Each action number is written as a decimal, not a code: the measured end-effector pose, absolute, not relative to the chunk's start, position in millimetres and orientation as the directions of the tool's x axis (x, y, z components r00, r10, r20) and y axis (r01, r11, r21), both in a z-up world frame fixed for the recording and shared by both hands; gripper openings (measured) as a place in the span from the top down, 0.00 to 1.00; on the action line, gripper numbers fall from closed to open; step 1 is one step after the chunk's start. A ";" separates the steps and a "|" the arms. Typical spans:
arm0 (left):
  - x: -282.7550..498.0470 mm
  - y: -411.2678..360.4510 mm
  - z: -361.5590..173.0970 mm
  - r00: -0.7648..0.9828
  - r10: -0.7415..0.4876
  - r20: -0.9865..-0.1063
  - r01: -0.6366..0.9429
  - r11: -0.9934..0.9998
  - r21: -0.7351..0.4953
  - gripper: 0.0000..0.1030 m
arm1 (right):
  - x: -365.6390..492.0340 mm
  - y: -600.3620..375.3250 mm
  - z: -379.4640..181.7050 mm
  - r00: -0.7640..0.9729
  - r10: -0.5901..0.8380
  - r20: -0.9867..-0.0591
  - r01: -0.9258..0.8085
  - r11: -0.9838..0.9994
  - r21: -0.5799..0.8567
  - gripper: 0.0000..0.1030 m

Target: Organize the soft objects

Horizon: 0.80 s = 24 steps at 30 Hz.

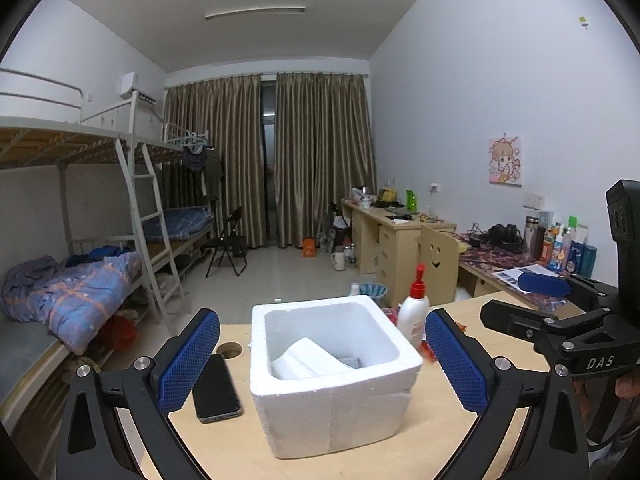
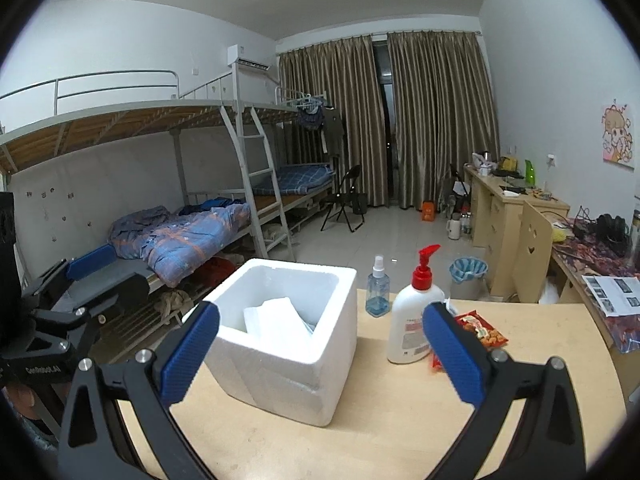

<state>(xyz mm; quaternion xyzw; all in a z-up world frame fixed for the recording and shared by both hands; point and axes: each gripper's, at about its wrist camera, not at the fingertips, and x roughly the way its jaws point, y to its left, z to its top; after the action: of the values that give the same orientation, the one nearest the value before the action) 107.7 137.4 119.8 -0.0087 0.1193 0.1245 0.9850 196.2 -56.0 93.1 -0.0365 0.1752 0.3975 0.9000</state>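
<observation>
Left gripper point(image 1: 322, 364): jaws spread to their full width, nothing between the pads, nothing held. Right gripper point(image 2: 320, 356): jaws likewise at full spread and empty.

The white foam box point(image 1: 334, 392) stands on the light wooden table point(image 1: 452, 440) directly ahead of the left gripper, between the lines of its two blue pads but clear of both. From the right gripper the same box point(image 2: 288, 360) sits ahead and toward its left finger, near that pad, not touching. Inside the box lie white soft sheets point(image 1: 308, 358), folded or crumpled, leaning against the inner wall; a grey item beneath them is mostly covered and cannot be identified.

A black phone point(image 1: 216, 388) lies flat just beside the left gripper's left finger, partly behind the pad. A white pump bottle point(image 2: 414, 320) with a red head stands upright ahead of the right gripper, close to its right pad. A red snack packet point(image 2: 480, 332) lies beyond that pad, its near end hidden by the finger. A blue spray bottle point(image 2: 378, 288) stands farther out, near the table's far edge.

In the left wrist view the right gripper's body is cut off at the frame edge, with part of a hand point(image 1: 628, 384) visible. Print on the pump bottle's label is too small to read.
</observation>
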 end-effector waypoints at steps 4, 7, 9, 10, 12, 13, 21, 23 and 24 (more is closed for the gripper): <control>93.8 127.2 123.7 0.946 0.230 -0.228 -0.235 0.972 0.005 0.00 | 187.6 -64.1 93.0 0.629 0.699 -0.340 -0.726 0.685 0.066 0.00; 80.0 117.5 126.7 0.950 0.238 -0.204 -0.241 0.970 0.008 0.00 | 179.5 -70.7 91.4 0.638 0.693 -0.336 -0.721 0.691 0.056 0.00; 74.3 111.3 127.0 0.950 0.243 -0.198 -0.246 0.969 0.010 0.00 | 173.5 -76.7 89.6 0.637 0.694 -0.334 -0.721 0.691 0.060 0.00; 70.5 108.6 126.6 0.951 0.239 -0.199 -0.241 0.970 0.012 0.00 | 171.6 -79.9 88.8 0.637 0.695 -0.333 -0.721 0.690 0.061 0.00; 63.6 101.0 127.1 0.954 0.226 -0.197 -0.227 0.974 0.019 0.00 | 165.7 -85.2 87.9 0.639 0.696 -0.328 -0.721 0.690 0.060 0.00; 60.5 98.4 127.3 0.955 0.225 -0.193 -0.224 0.974 0.023 0.00 | 162.4 -87.5 88.0 0.639 0.697 -0.325 -0.722 0.690 0.059 0.00; 30.1 74.8 128.6 0.968 0.197 -0.156 -0.195 0.980 0.026 0.00 | 131.1 -102.4 91.7 0.655 0.699 -0.287 -0.723 0.690 0.030 0.00; 24.3 70.5 127.0 0.969 0.195 -0.150 -0.193 0.981 0.027 0.00 | 123.9 -104.2 91.0 0.655 0.700 -0.283 -0.728 0.686 0.012 0.00; 22.0 68.4 126.4 0.970 0.195 -0.148 -0.193 0.981 0.028 0.00 | 120.1 -105.2 89.9 0.659 0.698 -0.280 -0.727 0.686 -0.003 0.00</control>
<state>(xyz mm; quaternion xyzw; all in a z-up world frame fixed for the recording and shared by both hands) 22.0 68.4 126.4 0.0065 0.0754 0.0976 0.9923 120.1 -105.2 89.9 -0.0573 0.1296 0.3918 0.9091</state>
